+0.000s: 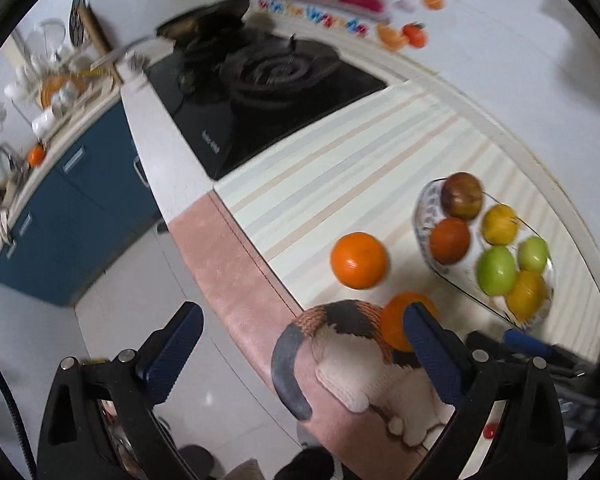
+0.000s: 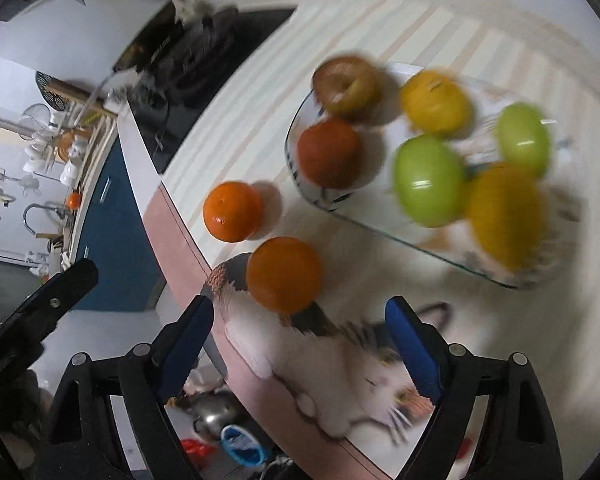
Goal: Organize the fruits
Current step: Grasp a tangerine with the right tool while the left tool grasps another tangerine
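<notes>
Loosely scattered: two oranges on the worktop point(image 2: 380, 28), one point(image 2: 233, 211) at about ten o'clock of the other point(image 2: 284, 272), which lies on a printed cat point(image 2: 352, 364). At two o'clock, a glass dish point(image 2: 300, 184) with two green apples point(image 2: 428, 180), two yellow fruits, two reddish ones. Right hand-held gripper point(image 2: 300, 344) spread wide, empty, just short of the nearer orange. Left hand-held gripper point(image 1: 300, 344) fully apart, empty. Black stove point(image 1: 260, 92) at eleven o'clock.

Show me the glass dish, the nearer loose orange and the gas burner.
glass dish point(image 2: 300, 184): right wrist view, left rim.
nearer loose orange point(image 2: 284, 272): right wrist view, middle of the peel.
gas burner point(image 1: 268, 70): left wrist view, ring centre.
</notes>
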